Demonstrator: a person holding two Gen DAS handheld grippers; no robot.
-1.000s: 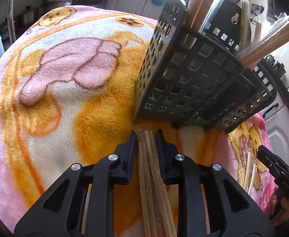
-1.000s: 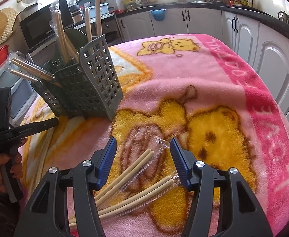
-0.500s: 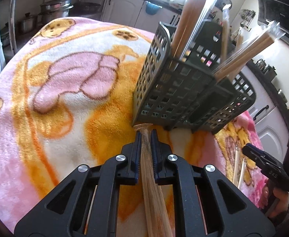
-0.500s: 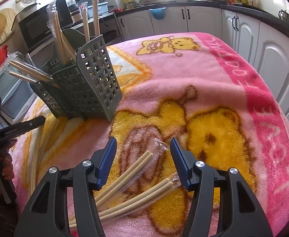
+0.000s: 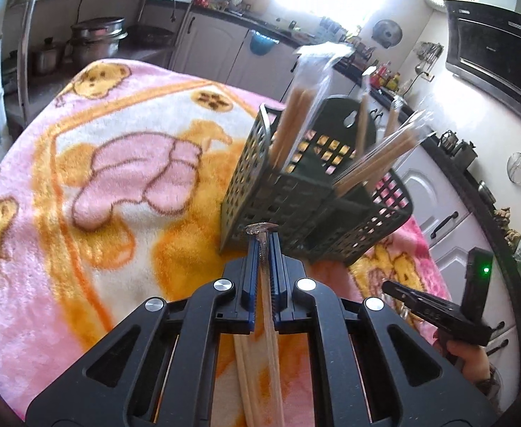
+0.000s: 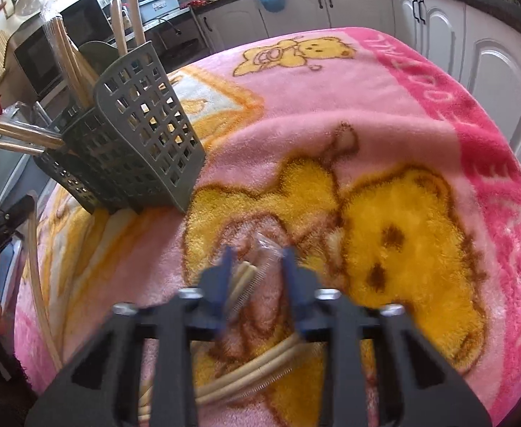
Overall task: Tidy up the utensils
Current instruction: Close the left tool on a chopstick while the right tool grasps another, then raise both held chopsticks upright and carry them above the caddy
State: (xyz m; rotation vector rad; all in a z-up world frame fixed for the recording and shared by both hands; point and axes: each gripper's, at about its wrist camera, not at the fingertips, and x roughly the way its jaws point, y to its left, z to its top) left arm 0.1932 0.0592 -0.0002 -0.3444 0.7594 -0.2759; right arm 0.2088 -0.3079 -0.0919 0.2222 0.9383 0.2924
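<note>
Left wrist view: sleeved chopstick pair [image 5: 269,338] is pinched between the pressed-together pads of the left gripper [image 5: 263,245]. Its long axis runs straight along the fingers, and the crimped wrapper end pokes out just past the tips. The pair hangs over the blanket [image 5: 82,249], clear of it.

The utensil caddy [image 5: 296,213] is dead ahead and near, with its lattice wall facing the tips and its rim above them. My read: the pair has to go up and over that rim, then tip end-down into a compartment. The left hand is the nearer one to the caddy.

The caddy is dark grey perforated plastic, boxy and divided, and already holds several sleeved wooden pairs leaning out. The blanket is fluffy pink-and-orange fleece with bear prints.

Right wrist view: the right gripper [image 6: 256,267] is badly motion-blurred and its jaws have just been closing. The tip of a pale chopstick pack [image 6: 242,279] lies between them on the blanket, its long axis slanting across the fingers. Cannot tell whether the pads press it yet. A second pale pack [image 6: 260,370] lies beneath the gripper body. From here the caddy is well off to the upper left.
</note>
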